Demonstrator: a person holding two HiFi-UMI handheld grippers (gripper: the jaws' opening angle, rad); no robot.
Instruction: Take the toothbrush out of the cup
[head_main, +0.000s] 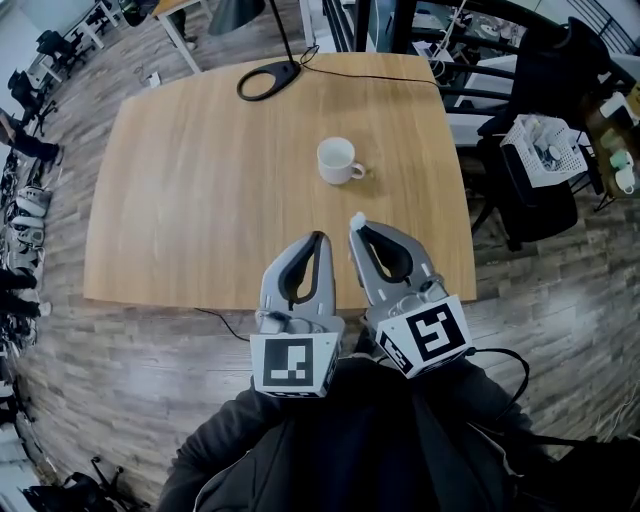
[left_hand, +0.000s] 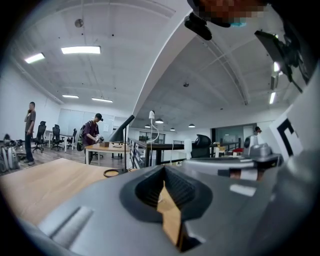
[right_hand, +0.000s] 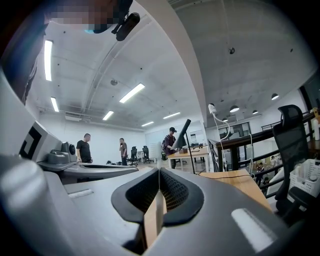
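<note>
1. A pale wooden table (head_main: 200, 200) fills the middle of your head view, standing on a grey plank floor (head_main: 90, 360).
2. A black office chair (head_main: 545, 80) sits off the table's right edge, with a white mesh basket (head_main: 545, 150) of small items near it.
3. Your left gripper (head_main: 320, 238) hovers over the table's near edge. Its jaws are drawn together at the tips and grip nothing.
4. Your right gripper (head_main: 356, 232) hovers close alongside, just to the right. Its jaws are pressed narrow on the toothbrush (head_main: 357, 220).
5. A black ring-shaped lamp base (head_main: 268, 80) rests at the table's far edge, and a thin black cord (head_main: 380, 78) trails right from it.
6. A white cup (head_main: 337, 160) stands upright a little right of the table's centre, handle to the right. It is on the far side of both grippers and apart from them.
7. The toothbrush is out of the cup, clamped in your right gripper. Only its white end shows past the fingertips in the head view, on the side facing the cup.
</note>
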